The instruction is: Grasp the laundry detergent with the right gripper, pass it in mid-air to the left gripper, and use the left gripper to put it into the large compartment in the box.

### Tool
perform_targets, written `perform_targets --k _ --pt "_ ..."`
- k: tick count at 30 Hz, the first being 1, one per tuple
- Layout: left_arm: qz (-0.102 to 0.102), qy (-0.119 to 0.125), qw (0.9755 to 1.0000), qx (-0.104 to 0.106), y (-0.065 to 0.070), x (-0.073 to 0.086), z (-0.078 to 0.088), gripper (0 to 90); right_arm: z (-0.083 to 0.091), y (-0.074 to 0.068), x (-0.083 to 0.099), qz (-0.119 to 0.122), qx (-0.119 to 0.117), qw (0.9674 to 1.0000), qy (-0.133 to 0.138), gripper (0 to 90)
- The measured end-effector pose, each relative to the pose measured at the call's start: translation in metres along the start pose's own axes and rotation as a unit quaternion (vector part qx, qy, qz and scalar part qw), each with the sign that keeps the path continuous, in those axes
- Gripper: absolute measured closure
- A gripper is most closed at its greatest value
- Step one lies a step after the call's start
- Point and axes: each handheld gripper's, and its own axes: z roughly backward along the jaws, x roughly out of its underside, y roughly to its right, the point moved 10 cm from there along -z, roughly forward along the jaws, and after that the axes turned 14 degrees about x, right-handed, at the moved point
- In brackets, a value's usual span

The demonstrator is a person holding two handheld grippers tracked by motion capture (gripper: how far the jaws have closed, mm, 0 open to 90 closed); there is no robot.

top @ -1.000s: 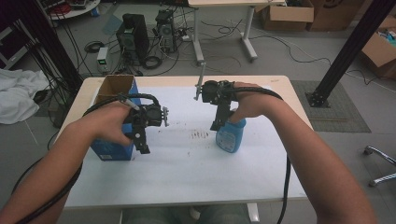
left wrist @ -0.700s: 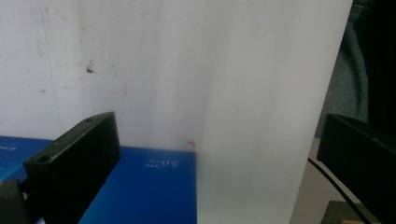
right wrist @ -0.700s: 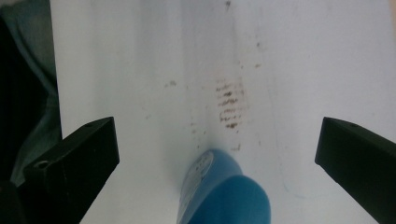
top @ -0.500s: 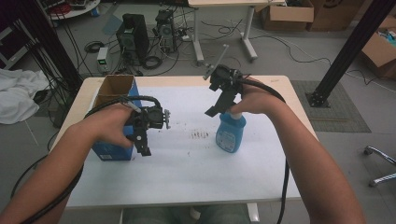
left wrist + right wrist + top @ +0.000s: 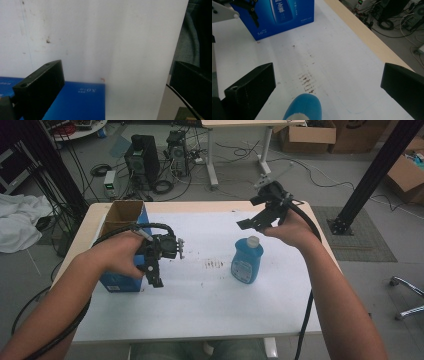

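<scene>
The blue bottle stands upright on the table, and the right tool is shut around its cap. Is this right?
Not quite. The blue bottle does stand upright on the table, but the right tool is open and raised above it, gripping nothing; the high view and the right gripper view show this.

Right gripper point(image 5: 250, 222) now clear of bottle point(image 5: 247, 260)

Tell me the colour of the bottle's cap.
White, on a blue bottle; the cap shows best in the high view.

Table point(image 5: 280, 315), white sheet over wooden top. Blue bottle point(image 5: 246, 260) stands right of centre; open blue box point(image 5: 120, 270) at left edge.
</scene>
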Motion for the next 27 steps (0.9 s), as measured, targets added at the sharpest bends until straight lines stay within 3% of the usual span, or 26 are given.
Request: perform_targets --k 6,13,21,27 --pt "-0.01 -0.005 0.9999 -0.004 0.002 -0.005 0.001 0.1 0.019 0.013 0.024 -0.053 0.003 0.9982 0.028 0.0" --pt "-0.018 -0.003 0.9998 -0.005 0.002 -0.008 0.002 0.1 0.044 0.016 0.063 -0.091 0.015 0.9936 0.065 0.0" --pt "-0.017 0.003 0.9998 -0.008 0.002 -0.005 0.004 0.1 0.055 0.002 0.105 -0.11 0.018 0.9896 0.091 0.0" --pt "-0.016 0.008 0.9998 -0.011 0.004 -0.001 0.006 0.1 0.04 -0.017 0.134 -0.116 0.02 0.9882 0.099 0.0"
